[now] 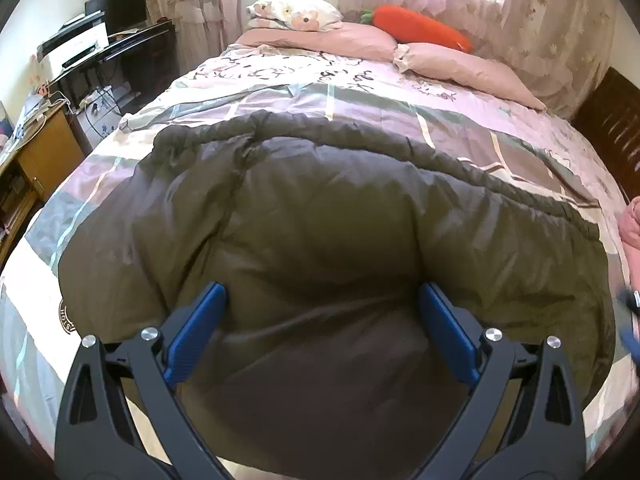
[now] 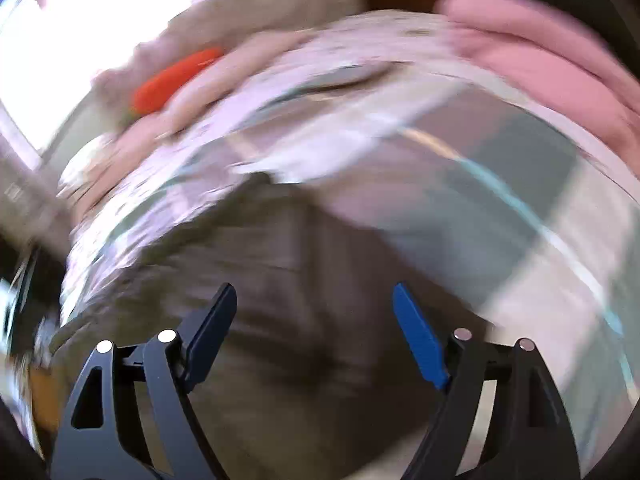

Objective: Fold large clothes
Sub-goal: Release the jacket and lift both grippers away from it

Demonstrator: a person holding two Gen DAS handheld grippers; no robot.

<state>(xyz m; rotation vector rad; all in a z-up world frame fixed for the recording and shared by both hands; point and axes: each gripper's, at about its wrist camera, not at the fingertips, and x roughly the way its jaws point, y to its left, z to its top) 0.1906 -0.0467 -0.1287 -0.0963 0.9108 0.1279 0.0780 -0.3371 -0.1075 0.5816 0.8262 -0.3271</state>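
A large dark olive-brown padded jacket (image 1: 320, 216) lies spread on the bed, its puffy ribbed hem toward the pillows. My left gripper (image 1: 322, 292) is open and empty, hovering just above the jacket's near part. In the right wrist view, which is motion-blurred, the same jacket (image 2: 272, 300) fills the lower left. My right gripper (image 2: 314, 292) is open and empty above it, near the jacket's right edge. A blurred bit of the right gripper (image 1: 632, 312) shows at the far right edge of the left wrist view.
The bed has a pink and grey patchwork quilt (image 1: 360, 104). Pink pillows (image 1: 460, 68), a flowered pillow (image 1: 292, 12) and an orange carrot plush (image 1: 420, 28) lie at the head. A pink garment (image 2: 540, 52) sits at the bed's right side. A desk with a printer (image 1: 76, 48) stands left.
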